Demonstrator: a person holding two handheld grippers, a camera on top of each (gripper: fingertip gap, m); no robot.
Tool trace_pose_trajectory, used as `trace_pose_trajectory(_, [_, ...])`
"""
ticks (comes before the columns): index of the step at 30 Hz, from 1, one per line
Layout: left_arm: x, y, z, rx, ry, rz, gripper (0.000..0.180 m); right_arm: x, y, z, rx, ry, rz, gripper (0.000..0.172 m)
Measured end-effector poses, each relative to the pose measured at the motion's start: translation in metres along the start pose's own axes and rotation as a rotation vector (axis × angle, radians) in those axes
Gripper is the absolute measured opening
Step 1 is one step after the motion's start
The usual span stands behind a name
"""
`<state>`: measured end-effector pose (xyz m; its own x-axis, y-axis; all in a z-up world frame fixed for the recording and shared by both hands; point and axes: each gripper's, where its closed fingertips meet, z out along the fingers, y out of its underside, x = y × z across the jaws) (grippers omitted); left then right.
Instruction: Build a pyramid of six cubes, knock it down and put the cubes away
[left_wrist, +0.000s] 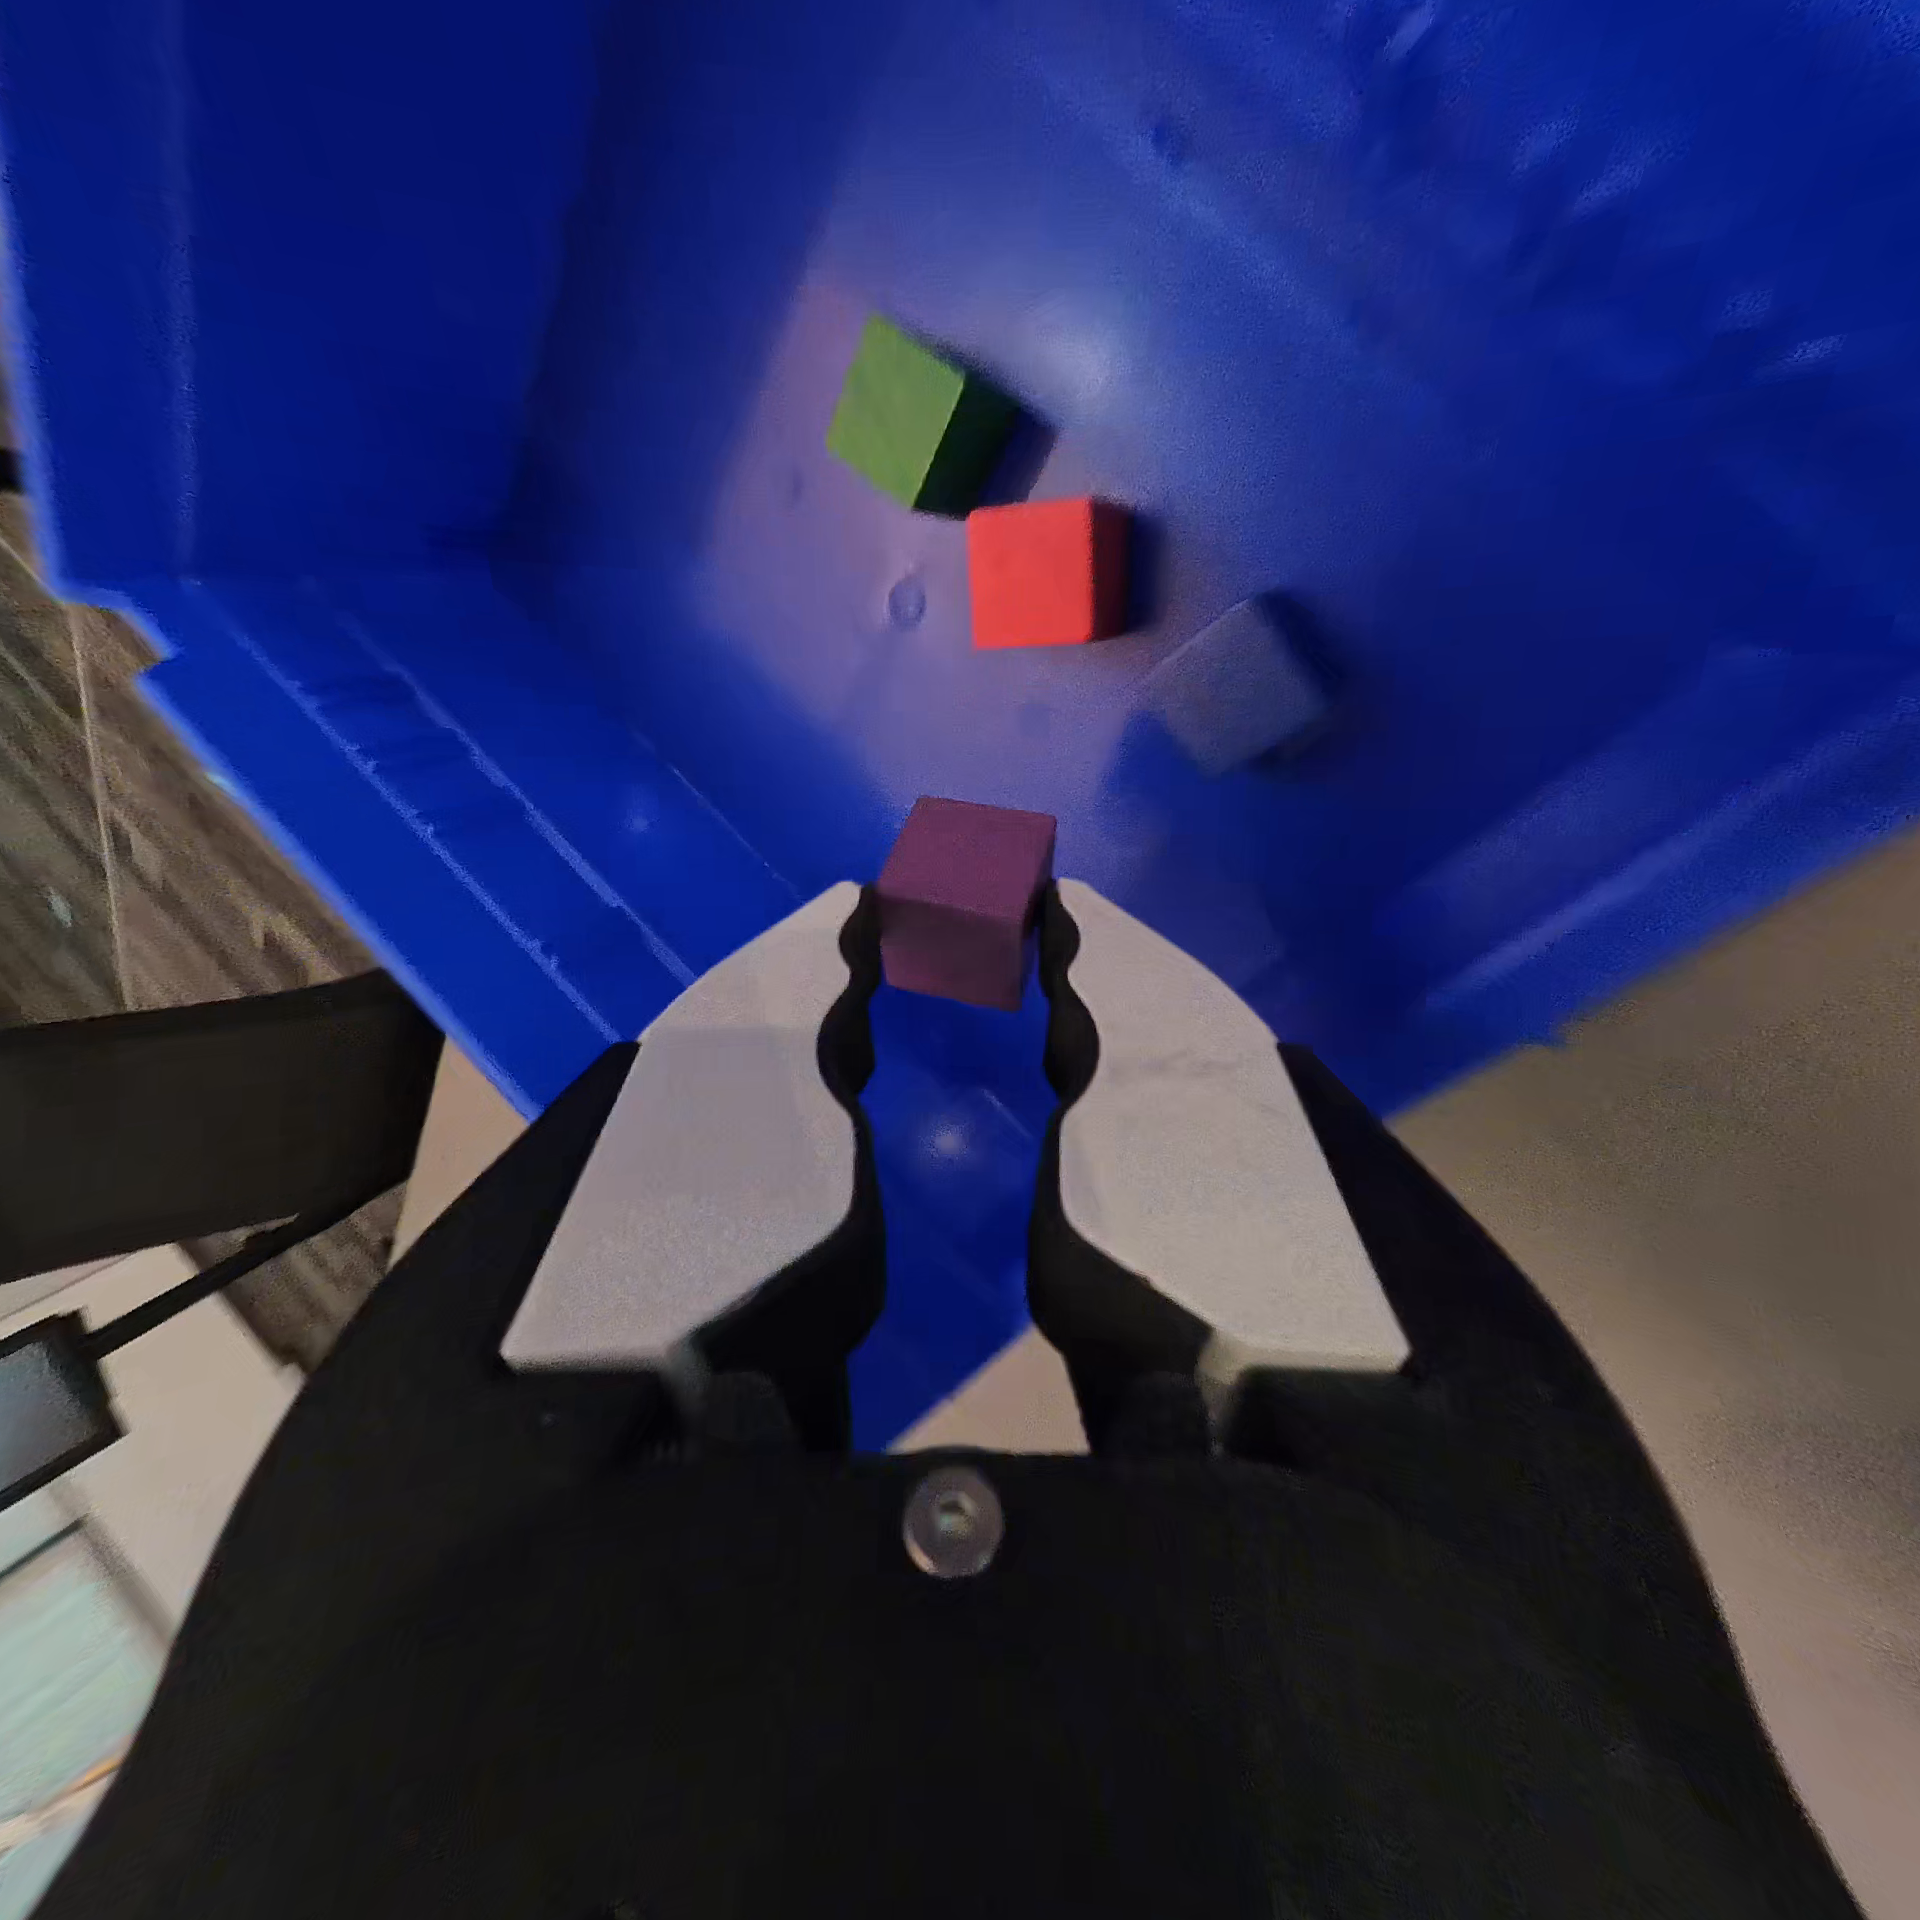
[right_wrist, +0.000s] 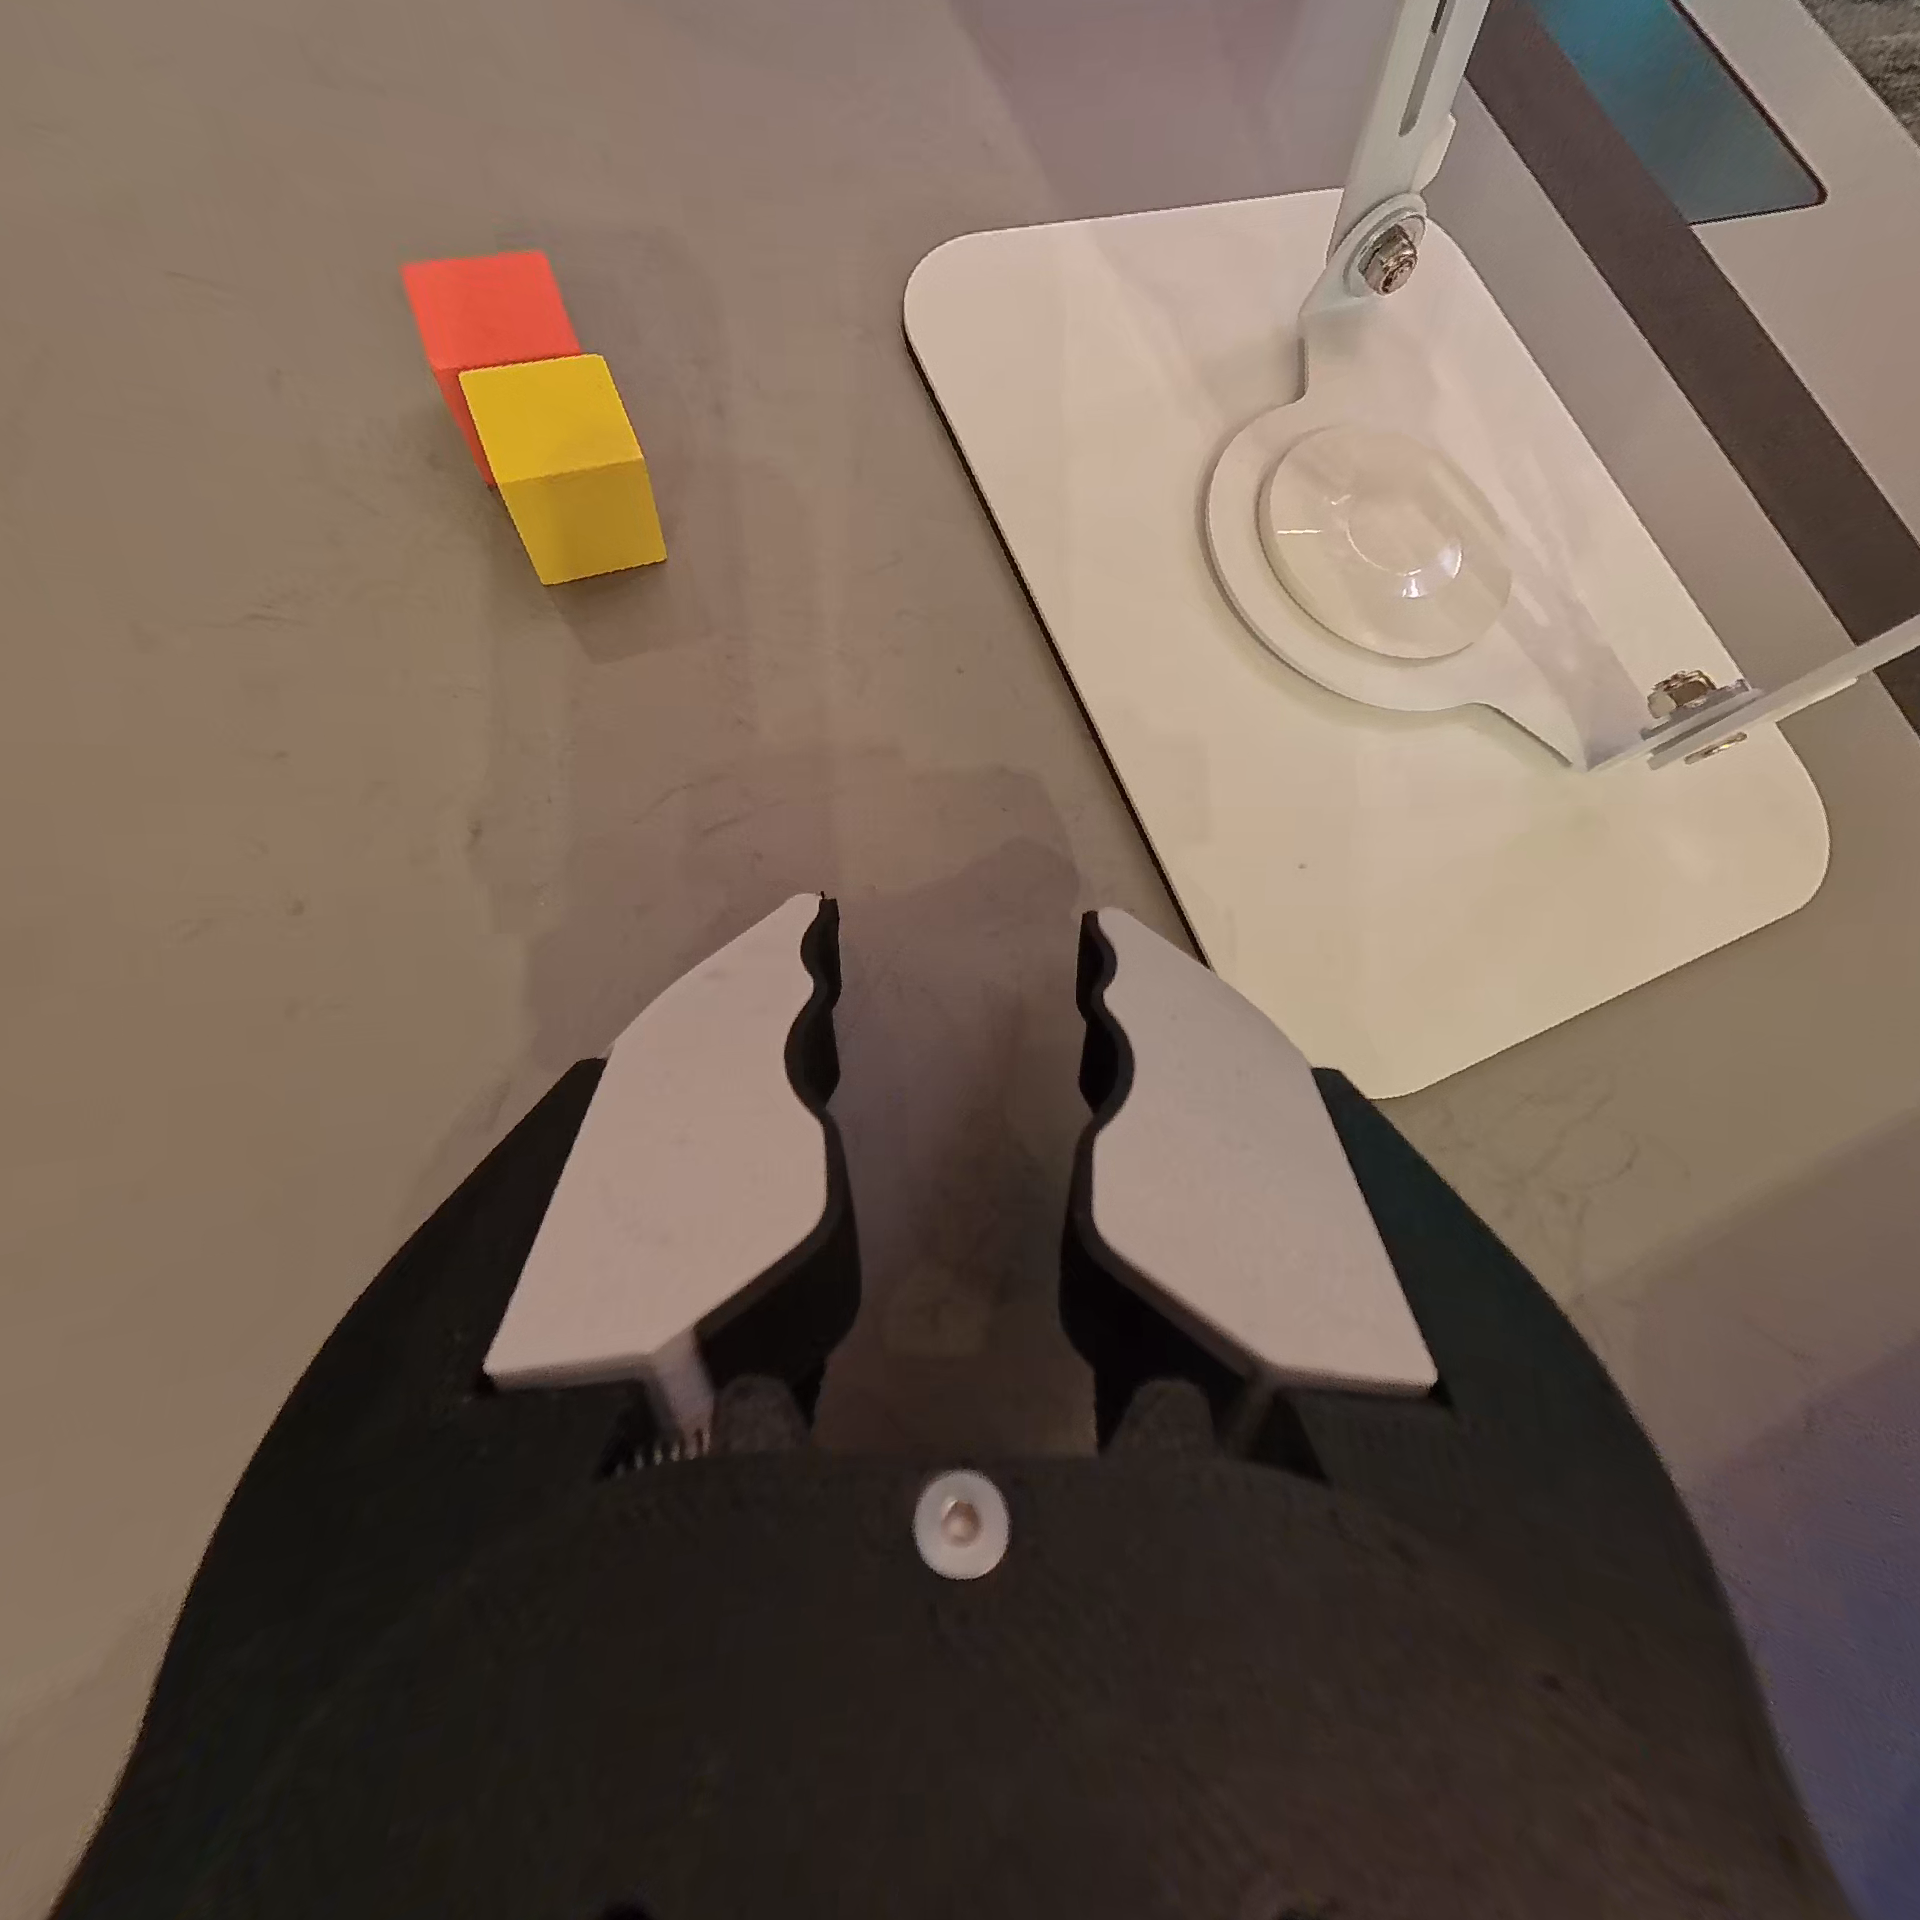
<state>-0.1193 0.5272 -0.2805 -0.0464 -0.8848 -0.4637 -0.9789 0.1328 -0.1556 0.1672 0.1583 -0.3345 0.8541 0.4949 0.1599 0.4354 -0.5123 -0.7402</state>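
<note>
phase: put-away | left claw (left_wrist: 956, 914) clamped on purple cube (left_wrist: 961, 899), pads pressing both sides, hanging over blue bin (left_wrist: 416, 779), bin floor straight ahead | in bin: green cube (left_wrist: 914, 416), red cube (left_wrist: 1044, 571), 1 blurred cube (left_wrist: 1242, 686) | right claw (right_wrist: 956, 935) wide open, holding nothing | yellow cube (right_wrist: 566, 468) touching orange cube (right_wrist: 483, 312) on bench (right_wrist: 260, 831), ahead-left of right claw; right looks nearer

Glossy blue plastic bin (left_wrist: 1455, 312), matt cubes (right_wrist: 561, 468)
</note>
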Motion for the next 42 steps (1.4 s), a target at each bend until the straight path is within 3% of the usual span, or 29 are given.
trace_pose_trajectory(3, [0.027, -0.013, -0.046, 0.161, -0.018, -0.055, 0.029, 0.000, 0.000, 0.000, 0.000, 0.001, -0.001, 0.044])
trace_pose_trajectory(8, [0.111, -0.046, -0.093, 0.380, 0.034, -0.069, 0.028, 0.000, 0.000, 0.000, 0.000, 0.002, -0.001, 0.044])
trace_pose_trajectory(13, [0.211, -0.101, -0.086, 0.550, 0.201, -0.039, 0.028, 0.000, 0.000, 0.000, 0.001, 0.003, -0.003, 0.044])
trace_pose_trajectory(19, [0.271, -0.141, -0.064, 0.646, 0.386, -0.049, 0.028, 0.000, 0.000, 0.000, 0.001, 0.005, -0.001, 0.044])
trace_pose_trajectory(23, [0.281, -0.149, -0.060, 0.676, 0.456, -0.069, 0.029, 0.001, 0.000, 0.000, 0.001, 0.006, -0.001, 0.044])
trace_pose_trajectory(25, [0.279, -0.143, -0.057, 0.660, 0.448, -0.059, 0.041, 0.000, -0.001, -0.001, 0.004, 0.006, -0.010, 0.043])
trace_pose_trajectory(27, [0.278, -0.139, -0.063, 0.702, 0.462, -0.045, 0.042, -0.004, -0.003, -0.001, 0.016, -0.008, -0.022, 0.039])
trace_pose_trajectory(32, [0.271, -0.131, -0.062, 0.709, 0.479, -0.049, 0.031, -0.033, -0.027, 0.001, 0.104, -0.148, -0.019, 0.014])
trace_pose_trajectory(35, [0.274, -0.132, -0.055, 0.671, 0.458, -0.010, 0.024, -0.049, -0.033, 0.012, 0.078, -0.195, -0.049, 0.000])
trace_pose_trajectory(42, [0.280, -0.141, -0.054, 0.667, 0.442, 0.040, 0.018, -0.061, -0.048, 0.039, 0.027, -0.213, -0.094, 0.000])
